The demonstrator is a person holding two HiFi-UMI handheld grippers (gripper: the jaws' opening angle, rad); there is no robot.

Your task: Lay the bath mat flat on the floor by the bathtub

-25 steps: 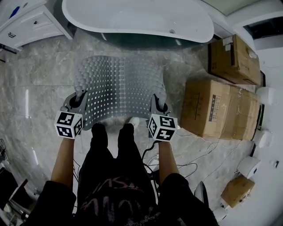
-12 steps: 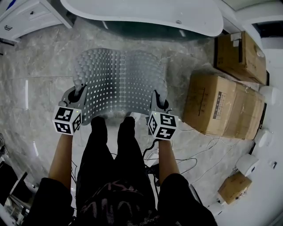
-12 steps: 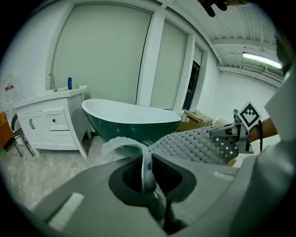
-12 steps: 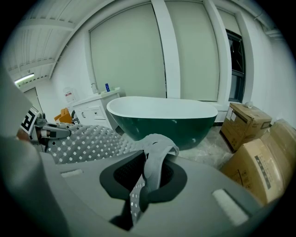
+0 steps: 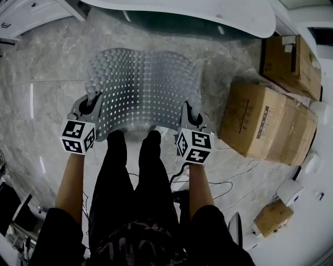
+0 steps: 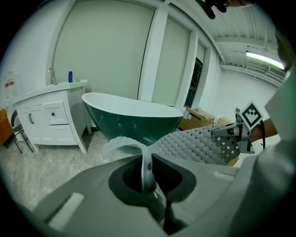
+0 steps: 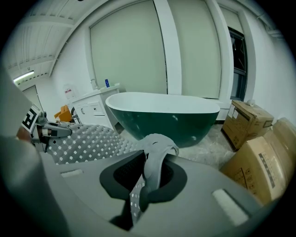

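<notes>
Big brown cardboard boxes (image 5: 268,122) sit on the right, close to the mat's right side. A white cabinet (image 5: 23,13) stands far left. Thin wires (image 5: 229,179) lie near the person's feet. The floor (image 5: 47,83) is shiny grey stone with swirly lines.

The bath mat (image 5: 141,88) is grey, bendy and bumpy, with lots of little square holes. It curves above the floor, just in front of the bathtub (image 5: 239,18), which is white inside and dark green outside. One box has a label, too small to read.

The left gripper (image 5: 92,104) is clamped on the mat's near left corner. The right gripper (image 5: 187,110) pinches the near right corner.
</notes>
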